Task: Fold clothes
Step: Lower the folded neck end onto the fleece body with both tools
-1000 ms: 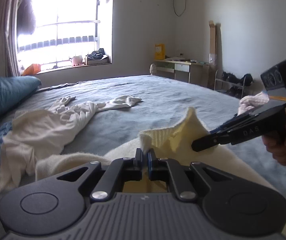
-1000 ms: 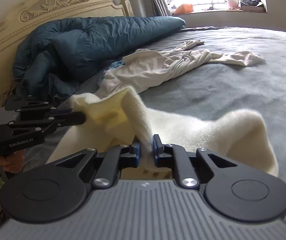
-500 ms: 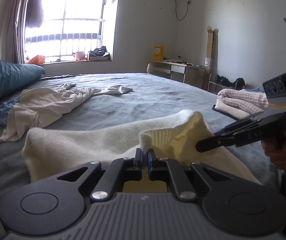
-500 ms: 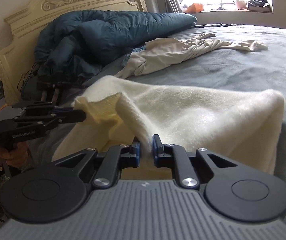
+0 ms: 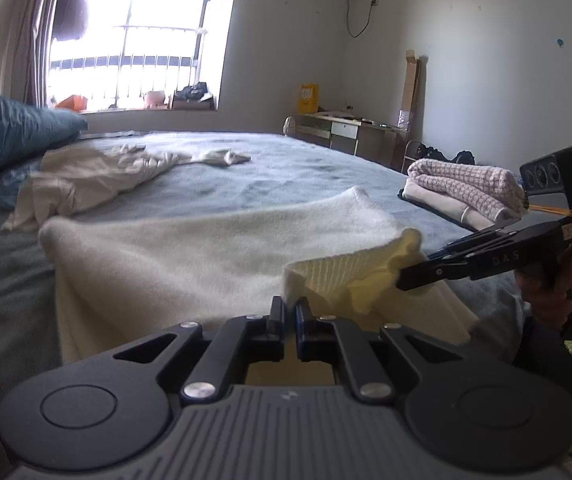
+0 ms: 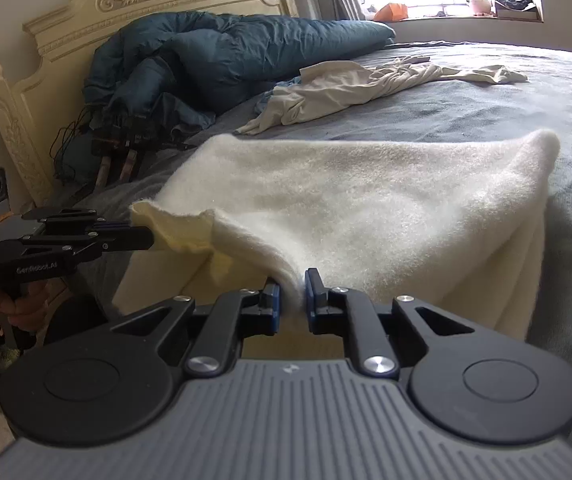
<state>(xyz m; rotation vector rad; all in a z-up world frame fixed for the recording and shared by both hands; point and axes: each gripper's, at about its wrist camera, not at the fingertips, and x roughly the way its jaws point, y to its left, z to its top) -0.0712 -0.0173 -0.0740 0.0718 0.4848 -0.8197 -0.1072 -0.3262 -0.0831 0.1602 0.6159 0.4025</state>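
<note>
Grey bed (image 5: 278, 176) filled both views, with a barred window (image 5: 134, 40) at upper left of the left view and a carved headboard (image 6: 134, 4) at upper left of the right one. Across the middle of each frame lay the cream sweater (image 5: 206, 256), spread on the bed, its near edge lifted. Left hand-held gripper (image 5: 289, 310), bottom centre of its own view, was clenched on that edge; the right view caught it at middle left (image 6: 148, 238), biting a yellowish corner. Right hand-held gripper (image 6: 289, 292) was pinching a fold of the sweater (image 6: 365, 200) too, though its blue pads (image 6: 272, 300) stood slightly apart around the cloth. Behind, toward upper left, sat a crumpled white garment (image 5: 98, 176) and a teal duvet (image 6: 226, 52). At right of the left view, a folded stack (image 5: 461, 192) rested on the bed's edge.
</note>
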